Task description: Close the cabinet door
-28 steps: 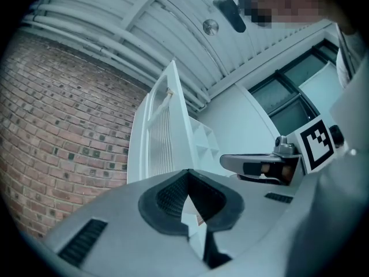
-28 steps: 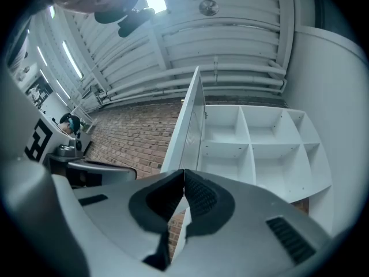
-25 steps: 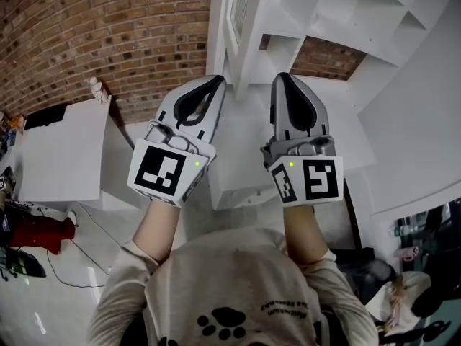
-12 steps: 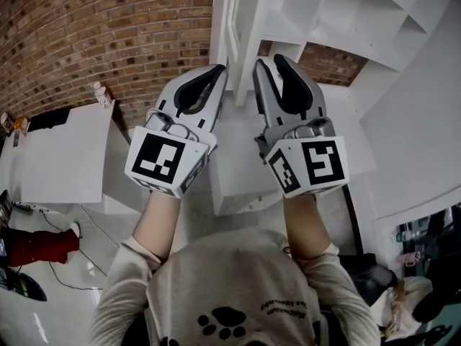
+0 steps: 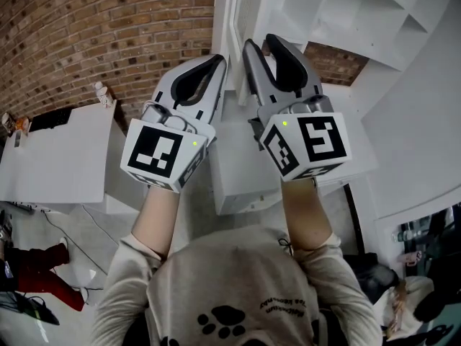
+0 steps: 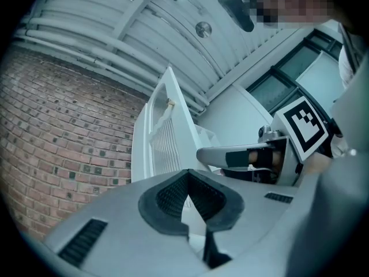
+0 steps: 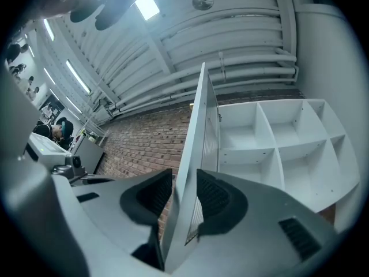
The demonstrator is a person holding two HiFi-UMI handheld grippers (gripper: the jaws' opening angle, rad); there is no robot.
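Note:
The white louvred cabinet door (image 5: 235, 16) stands open, edge-on between a brick wall and the white shelf unit (image 5: 338, 13). My right gripper (image 5: 261, 43) is raised to the door's lower edge. Its jaws have just been opening, and in the right gripper view the door (image 7: 199, 131) passes between the pads (image 7: 214, 198) of my right gripper (image 7: 184, 192), with a narrow gap on the left side. My left gripper (image 5: 215, 62) is shut and empty, just left of the door. In the left gripper view my left gripper (image 6: 189, 201) points at the door (image 6: 164, 137), with the right gripper (image 6: 242, 157) beside it.
A brick wall (image 5: 108, 27) runs along the left. A low white cabinet (image 5: 57, 157) with a small bottle (image 5: 101, 92) stands at the left, and a white box (image 5: 238, 171) sits below the grippers. The open shelves (image 7: 271, 137) lie right of the door.
The right gripper's jaws went from shut to wide open, and it moved up and left until the door's edge lay between them. The left gripper stayed shut and barely shifted.

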